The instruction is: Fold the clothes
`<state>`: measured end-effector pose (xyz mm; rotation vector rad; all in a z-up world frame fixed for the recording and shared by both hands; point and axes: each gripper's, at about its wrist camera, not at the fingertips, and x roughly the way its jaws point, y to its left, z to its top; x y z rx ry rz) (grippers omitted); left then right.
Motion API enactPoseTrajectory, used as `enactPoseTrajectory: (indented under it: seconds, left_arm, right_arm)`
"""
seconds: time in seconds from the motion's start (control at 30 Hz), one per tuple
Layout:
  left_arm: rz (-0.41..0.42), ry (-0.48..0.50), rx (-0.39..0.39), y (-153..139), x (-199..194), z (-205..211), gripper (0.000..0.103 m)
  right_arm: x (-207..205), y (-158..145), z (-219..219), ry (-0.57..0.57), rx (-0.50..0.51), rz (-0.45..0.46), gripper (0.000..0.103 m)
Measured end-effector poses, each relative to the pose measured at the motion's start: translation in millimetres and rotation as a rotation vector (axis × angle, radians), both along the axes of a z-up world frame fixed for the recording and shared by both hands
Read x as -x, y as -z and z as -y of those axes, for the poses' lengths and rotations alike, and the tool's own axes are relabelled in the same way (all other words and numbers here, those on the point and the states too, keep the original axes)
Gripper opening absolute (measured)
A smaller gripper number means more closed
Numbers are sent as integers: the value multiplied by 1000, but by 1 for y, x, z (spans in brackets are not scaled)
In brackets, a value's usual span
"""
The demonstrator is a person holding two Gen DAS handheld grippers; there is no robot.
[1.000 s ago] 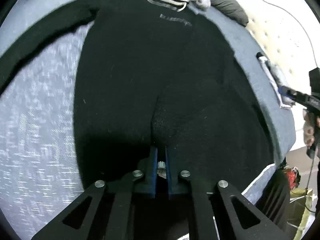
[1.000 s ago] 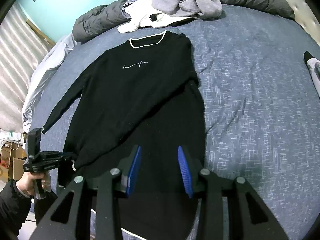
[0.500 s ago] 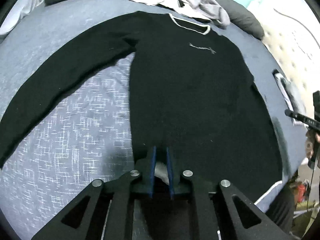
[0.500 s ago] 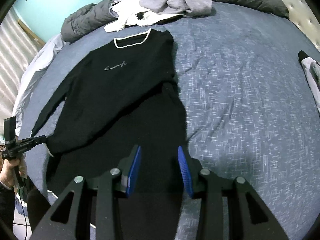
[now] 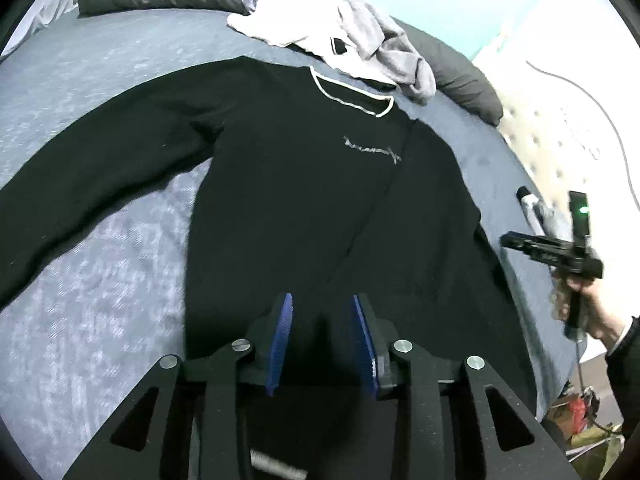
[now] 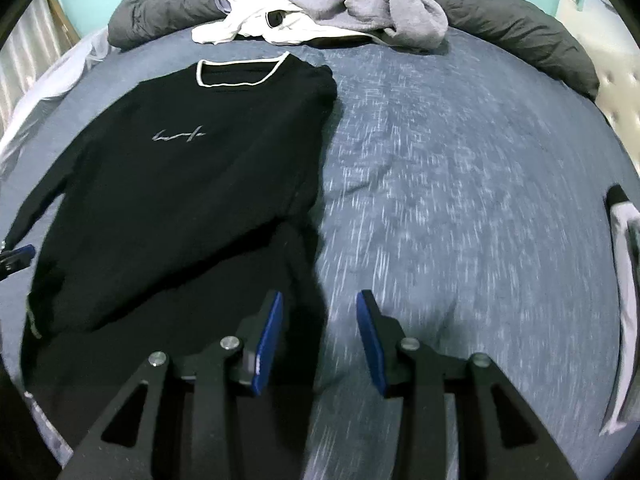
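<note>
I have the black sweater (image 6: 172, 168) spread flat, face up on the blue bed (image 6: 460, 184), with its right sleeve already laid across the body so the sides can come in next. My left gripper (image 5: 322, 336) hangs over the hem, jaws opening with nothing pinched, and my right gripper (image 6: 320, 332) is spread over the sweater's edge, empty

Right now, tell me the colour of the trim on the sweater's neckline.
White trim on the black sweater, clearest in the right wrist view.
</note>
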<state>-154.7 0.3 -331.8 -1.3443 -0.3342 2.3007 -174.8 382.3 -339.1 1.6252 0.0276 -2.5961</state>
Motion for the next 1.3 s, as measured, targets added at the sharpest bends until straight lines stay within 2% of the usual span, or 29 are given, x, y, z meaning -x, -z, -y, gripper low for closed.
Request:
enactPoseTrajectory:
  seconds: [0.27,0.43,0.57,0.63,0.8,1.0,1.2,1.3]
  left_arm:
    - [15,1,-34,33,7,5,35]
    - [41,18,-38,46,5,3,35]
    - [35,30,-33,46,7,-2,36]
    - [35,37,-29,48,6,-5,37]
    - [33,47,-16,51,5,-8,38]
    - [27,58,-13,50,4,-8,38]
    - [26,84,-19,47,0,-13,38]
    - [27,94,-19,44,-1,-14,37]
  right_arm:
    - [43,31,10,-36,-45,-1,38]
    - [50,38,17,-56,-73,-54,38]
    - [48,37,18,-37,-81,-85,9]
    - [44,32,13,8,-94,-125,7]
    - [41,35,-11,129,-83,-132,6]
    - [48,45,-16,130,-60,-87,6]
    - [38,45,-23,113,-27,-89,7]
    - [28,39,-36,169,-27,-75,11]
